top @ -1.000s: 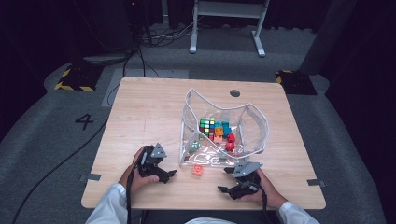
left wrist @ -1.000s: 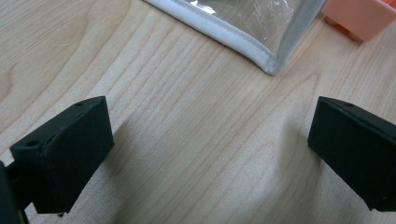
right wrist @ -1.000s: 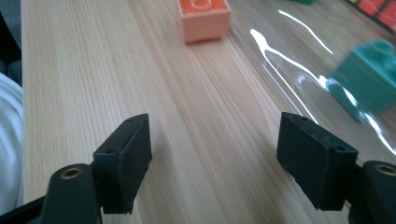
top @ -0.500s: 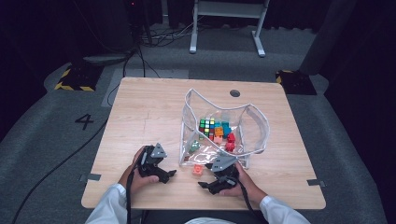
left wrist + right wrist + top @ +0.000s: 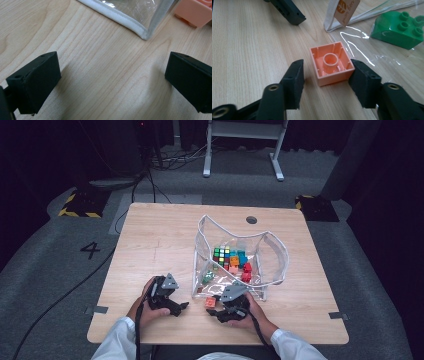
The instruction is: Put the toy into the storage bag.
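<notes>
Orange brick (image 5: 332, 63) upside down, hollow underside up, square, between right tool (image 5: 327, 75) wide jaws, left tool (image 5: 112, 75) wide

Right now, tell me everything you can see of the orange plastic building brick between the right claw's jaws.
The orange square plastic building brick lies upside down on the light wooden table, its hollow underside up, showing one round tube at the centre and thin ribs on the inner walls. It sits between the open jaws of the right claw; the right jaw looks to be against it, the left stands apart. It lies just outside the clear plastic bag.
</notes>
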`<state>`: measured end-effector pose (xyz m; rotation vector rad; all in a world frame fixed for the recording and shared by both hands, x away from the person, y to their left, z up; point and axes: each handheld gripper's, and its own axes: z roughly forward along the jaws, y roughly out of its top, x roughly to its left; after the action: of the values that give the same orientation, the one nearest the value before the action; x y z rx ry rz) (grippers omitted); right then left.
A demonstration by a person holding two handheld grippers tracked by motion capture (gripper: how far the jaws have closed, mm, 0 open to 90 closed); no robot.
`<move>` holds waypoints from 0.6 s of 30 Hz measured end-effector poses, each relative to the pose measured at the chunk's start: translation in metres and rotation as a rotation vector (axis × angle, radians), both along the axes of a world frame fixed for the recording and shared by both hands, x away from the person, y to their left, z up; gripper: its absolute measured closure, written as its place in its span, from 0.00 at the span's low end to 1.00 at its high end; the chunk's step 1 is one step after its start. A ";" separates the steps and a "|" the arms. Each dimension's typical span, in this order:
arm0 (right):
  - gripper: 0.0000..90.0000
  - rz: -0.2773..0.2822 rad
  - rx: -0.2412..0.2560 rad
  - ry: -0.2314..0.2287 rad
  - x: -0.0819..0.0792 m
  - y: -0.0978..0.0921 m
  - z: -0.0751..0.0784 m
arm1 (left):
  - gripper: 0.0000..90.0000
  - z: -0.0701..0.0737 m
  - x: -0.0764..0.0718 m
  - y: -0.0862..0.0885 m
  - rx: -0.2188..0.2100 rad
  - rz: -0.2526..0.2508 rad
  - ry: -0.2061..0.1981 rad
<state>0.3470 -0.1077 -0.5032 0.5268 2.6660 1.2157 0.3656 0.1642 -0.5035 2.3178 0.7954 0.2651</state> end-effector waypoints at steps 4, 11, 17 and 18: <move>0.64 -0.004 0.014 0.007 -0.001 0.001 0.000 | 0.00 0.000 0.000 0.000 0.000 0.000 0.000; 0.66 0.014 0.015 -0.006 -0.001 0.000 0.000 | 0.00 0.000 0.000 0.000 0.000 0.000 0.000; 0.66 0.036 0.010 -0.007 -0.001 -0.004 0.000 | 0.00 0.000 0.000 0.000 0.000 0.000 -0.002; 0.66 0.037 0.010 -0.005 -0.002 -0.005 0.000 | 0.00 0.000 0.000 0.000 0.000 0.000 -0.002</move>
<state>0.3455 -0.1127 -0.5028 0.4775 2.6789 1.2394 0.3654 0.1642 -0.5035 2.3170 0.7949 0.2673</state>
